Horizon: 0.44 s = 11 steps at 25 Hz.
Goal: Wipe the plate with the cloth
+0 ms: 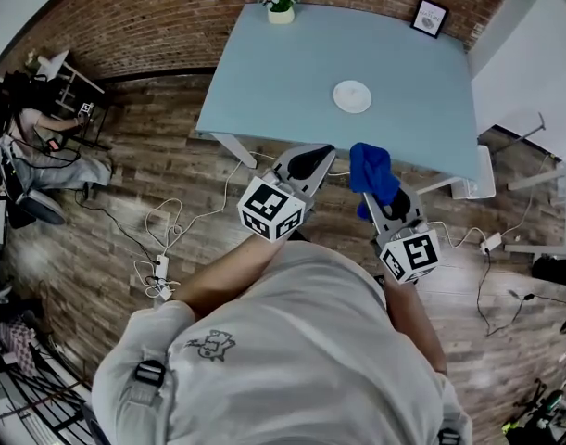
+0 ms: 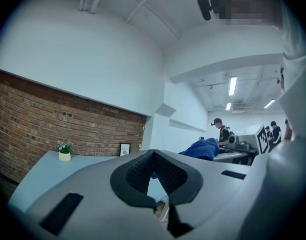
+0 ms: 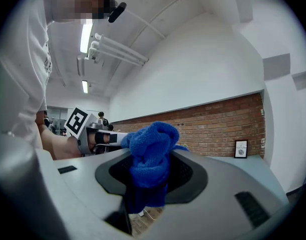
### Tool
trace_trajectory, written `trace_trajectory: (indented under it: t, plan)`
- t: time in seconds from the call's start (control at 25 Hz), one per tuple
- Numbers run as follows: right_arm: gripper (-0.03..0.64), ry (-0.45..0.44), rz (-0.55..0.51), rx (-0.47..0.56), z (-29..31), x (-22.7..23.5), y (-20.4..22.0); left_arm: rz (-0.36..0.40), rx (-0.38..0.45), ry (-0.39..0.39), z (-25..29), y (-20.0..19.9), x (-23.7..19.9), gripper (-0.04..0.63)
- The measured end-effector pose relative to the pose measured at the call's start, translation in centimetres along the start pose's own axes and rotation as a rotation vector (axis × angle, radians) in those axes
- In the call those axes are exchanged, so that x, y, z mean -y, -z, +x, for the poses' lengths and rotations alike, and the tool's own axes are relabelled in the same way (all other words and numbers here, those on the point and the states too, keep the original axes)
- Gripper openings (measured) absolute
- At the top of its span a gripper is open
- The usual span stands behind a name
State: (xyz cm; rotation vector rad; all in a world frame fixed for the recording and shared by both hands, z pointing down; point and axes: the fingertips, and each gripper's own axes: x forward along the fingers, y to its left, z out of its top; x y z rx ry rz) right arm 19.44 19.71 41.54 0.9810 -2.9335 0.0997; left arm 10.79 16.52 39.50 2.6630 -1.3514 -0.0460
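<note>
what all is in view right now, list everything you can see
table: one, light blue, against the brick wall
plate: one, white, on the table, right of centre
flower pot: one, white with small flowers, table's far edge
picture frame: one, black, table's far right corner
cloth: one, blue, bunched in the right gripper
cables: several, white, on the wooden floor at left
seated person: one, light trousers, far left by the wall
left gripper: one, grey, shut and empty, short of the table
right gripper: one, grey, shut on the cloth, short of the table
</note>
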Motion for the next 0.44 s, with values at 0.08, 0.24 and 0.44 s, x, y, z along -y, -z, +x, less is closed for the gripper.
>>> trace_trajectory:
  t: [0.08, 0.24, 0.44]
  plan:
    - [0.135, 0.003, 0.008, 0.001, -0.5, -0.4, 0.1, 0.0, 0.002, 0.0, -0.4, 0.1, 0.5, 0.008]
    - [0.135, -0.003, 0.013, 0.005, -0.8, -1.6, 0.1, -0.003, 0.007, 0.001, -1.4, 0.3, 0.9, 0.008]
    - [0.135, 0.0, 0.011, 0.005, -1.6, -3.5, -0.1, -0.003, 0.009, 0.002, -3.3, 0.4, 1.9, 0.006]
